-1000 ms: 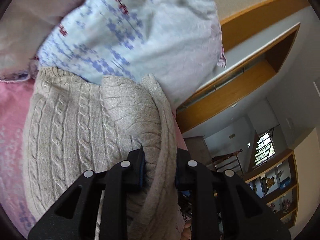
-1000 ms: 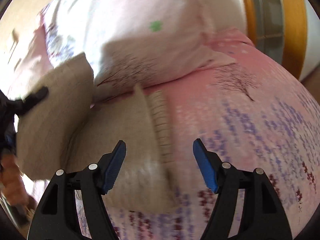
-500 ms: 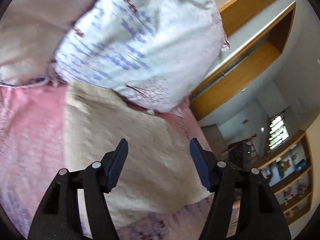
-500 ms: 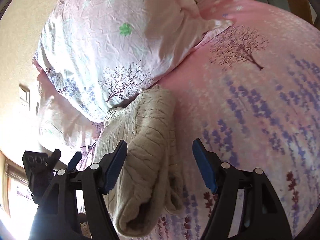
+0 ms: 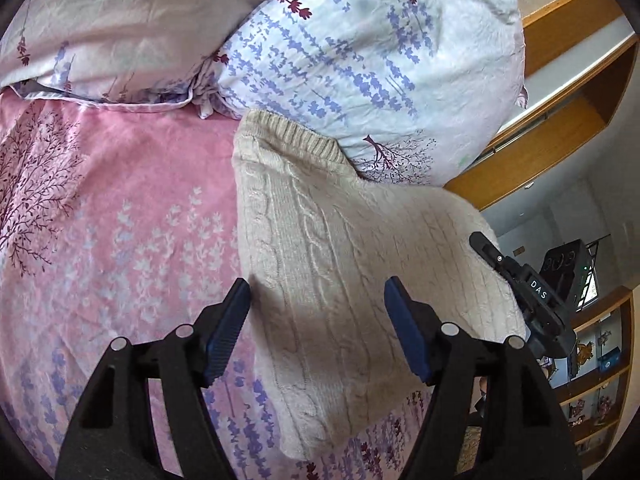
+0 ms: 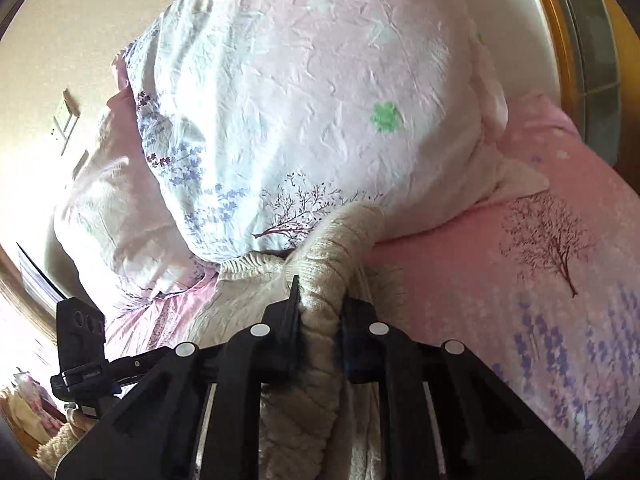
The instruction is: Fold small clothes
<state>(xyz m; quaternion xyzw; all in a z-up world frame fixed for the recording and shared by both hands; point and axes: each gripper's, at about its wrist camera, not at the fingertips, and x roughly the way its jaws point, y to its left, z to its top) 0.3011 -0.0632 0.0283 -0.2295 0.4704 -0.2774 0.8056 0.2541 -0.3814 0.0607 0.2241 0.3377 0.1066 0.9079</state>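
1. Right gripper (image 6: 320, 312) pressed together on a thick bunched edge of the beige cable-knit sweater (image 5: 340, 264), jaws having just closed on it; knit wedged between the pads at 6 o'clock of the right wrist view.
2. Left gripper (image 5: 318, 332) spread wide, hovering over the near part of the sweater; nothing pinched, cloth lying below the gap rather than between the pads.
3. Sweater lying partly folded on the pink floral bed sheet (image 5: 120, 208), ribbed hem at 12 o'clock from the left gripper, far edge tucked against the white floral pillow (image 5: 360, 60).
4. Second pillow (image 5: 100, 28) at 11 o'clock in the left wrist view, just beside the first; wooden bed frame (image 5: 560, 128) at 2 o'clock, shelves further off.
5. Step in hand, judged: carrying the pinched edge across to make the next fold.
6. Advice for doing it well: lift only enough to clear the lower layer, draw the edge over in one smooth arc, line it up with the opposite side before letting go.
7. Worth using the open left gripper to pin the near layer flat, since thick knit tends to drag and bunch.
8. Risk, judged: far corner catching under the pillow and skewing the fold.
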